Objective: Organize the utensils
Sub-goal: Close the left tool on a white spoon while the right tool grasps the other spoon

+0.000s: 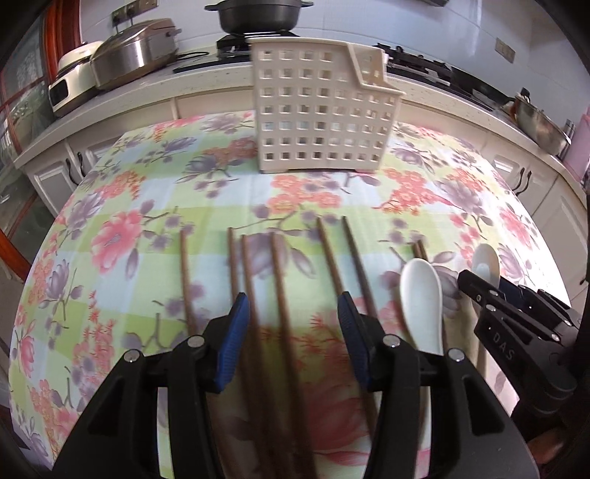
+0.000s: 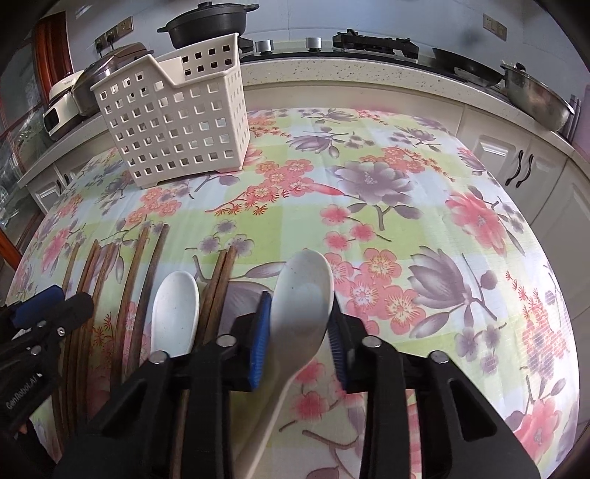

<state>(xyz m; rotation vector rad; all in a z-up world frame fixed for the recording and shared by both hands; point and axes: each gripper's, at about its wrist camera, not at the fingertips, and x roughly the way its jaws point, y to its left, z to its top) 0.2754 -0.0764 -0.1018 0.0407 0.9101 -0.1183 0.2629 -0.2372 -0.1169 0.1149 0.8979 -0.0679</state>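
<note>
Several brown chopsticks (image 1: 280,276) lie side by side on the flowered tablecloth (image 1: 121,206). My left gripper (image 1: 295,328) hovers open over them, with about two sticks passing between its blue pads and neither pad touching them. To their right lies a white spoon (image 1: 422,302), bowl down. My right gripper (image 2: 298,339) is shut on a second white spoon (image 2: 304,291), its pads against both sides of the bowl. The left wrist view shows that spoon (image 1: 487,258) and the right gripper (image 1: 492,285) at far right. A cream perforated utensil basket (image 2: 177,121) stands upright at the back.
Behind the table runs a white counter (image 2: 368,73) with a rice cooker (image 1: 132,51), a black pot (image 1: 258,14) on the stove and a steel pan (image 2: 534,95). The right half of the tablecloth (image 2: 461,221) carries nothing. The left gripper (image 2: 55,300) shows at the right view's left edge.
</note>
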